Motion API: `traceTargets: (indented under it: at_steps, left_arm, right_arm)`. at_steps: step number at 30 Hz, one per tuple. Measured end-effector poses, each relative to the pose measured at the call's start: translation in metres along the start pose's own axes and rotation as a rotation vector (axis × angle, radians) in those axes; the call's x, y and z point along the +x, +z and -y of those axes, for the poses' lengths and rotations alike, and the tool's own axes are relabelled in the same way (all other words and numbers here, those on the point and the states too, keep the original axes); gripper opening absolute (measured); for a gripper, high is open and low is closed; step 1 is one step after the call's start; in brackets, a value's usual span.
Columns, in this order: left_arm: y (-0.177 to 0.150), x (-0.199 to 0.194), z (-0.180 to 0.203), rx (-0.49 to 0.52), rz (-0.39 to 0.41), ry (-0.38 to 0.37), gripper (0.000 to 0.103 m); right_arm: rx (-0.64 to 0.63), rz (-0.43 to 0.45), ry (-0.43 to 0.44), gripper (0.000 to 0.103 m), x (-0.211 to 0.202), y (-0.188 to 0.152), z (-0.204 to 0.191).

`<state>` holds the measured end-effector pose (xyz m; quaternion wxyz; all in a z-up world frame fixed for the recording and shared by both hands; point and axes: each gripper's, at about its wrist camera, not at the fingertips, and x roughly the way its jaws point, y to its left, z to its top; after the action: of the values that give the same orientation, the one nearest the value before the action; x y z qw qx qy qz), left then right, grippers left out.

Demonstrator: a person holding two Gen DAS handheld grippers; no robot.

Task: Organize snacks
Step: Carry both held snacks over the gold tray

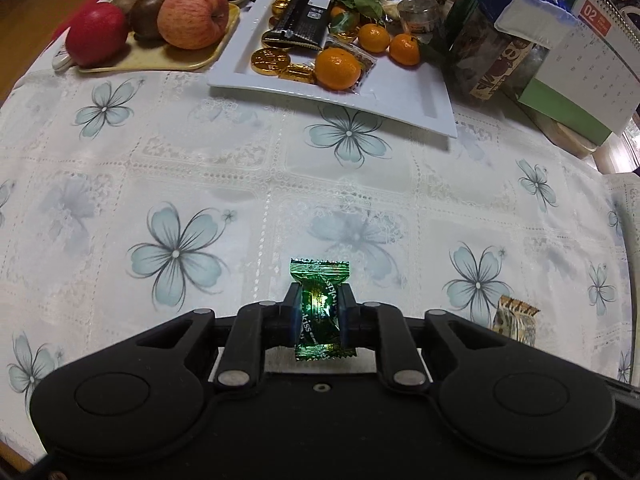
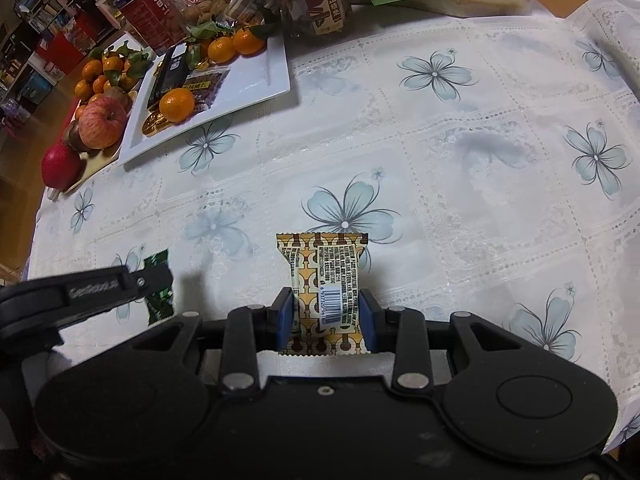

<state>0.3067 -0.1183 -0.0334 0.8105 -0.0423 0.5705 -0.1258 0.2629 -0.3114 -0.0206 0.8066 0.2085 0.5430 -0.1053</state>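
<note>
My left gripper (image 1: 320, 312) is shut on a shiny green wrapped candy (image 1: 320, 280), held above the flowered tablecloth (image 1: 240, 168). In the right wrist view that left gripper (image 2: 158, 280) shows from the side at the lower left with the green candy (image 2: 160, 306) in it. My right gripper (image 2: 326, 312) is shut on a gold and brown patterned snack packet (image 2: 324, 280) with a barcode. The same packet (image 1: 514, 320) peeks in at the lower right of the left wrist view. A white rectangular tray (image 1: 400, 96) far ahead holds gold foil coins, tangerines and a black packet.
A yellow tray (image 1: 160, 62) with apples (image 1: 192, 16) and dark fruit sits left of the white tray (image 2: 256, 84). Jars, snack bags, a green-and-white box (image 1: 560, 108) and a desk calendar (image 1: 600, 52) crowd the back right. The table edge curves at the left.
</note>
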Motion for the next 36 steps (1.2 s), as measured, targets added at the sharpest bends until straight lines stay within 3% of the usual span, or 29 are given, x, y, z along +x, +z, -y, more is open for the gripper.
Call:
traceTargets:
  at_steps: [5, 8, 17, 25, 30, 36]
  left_arm:
    - [-0.030, -0.026, -0.019, 0.001, 0.053, 0.042, 0.023]
    - [-0.050, -0.042, -0.040, -0.035, 0.056, 0.023, 0.023]
    - [-0.115, -0.090, -0.085, -0.109, 0.106, 0.011, 0.023]
    - [-0.166, -0.103, -0.090, -0.110, 0.090, 0.013, 0.023]
    - [-0.192, -0.111, -0.086, -0.092, 0.107, 0.054, 0.023]
    - [-0.206, -0.116, -0.082, -0.084, 0.137, 0.102, 0.024]
  right_arm:
    - [0.006, 0.082, 0.032, 0.036, -0.016, -0.022, 0.002]
    - [-0.010, 0.131, 0.050, 0.036, -0.026, -0.044, 0.001]
    - [0.016, 0.168, 0.139, 0.036, -0.049, -0.131, 0.012]
    - [0.023, 0.236, 0.182, 0.036, -0.074, -0.195, 0.012]
    - [0.043, 0.217, 0.212, 0.036, -0.077, -0.233, 0.007]
    - [-0.069, 0.224, 0.185, 0.036, -0.073, -0.264, -0.017]
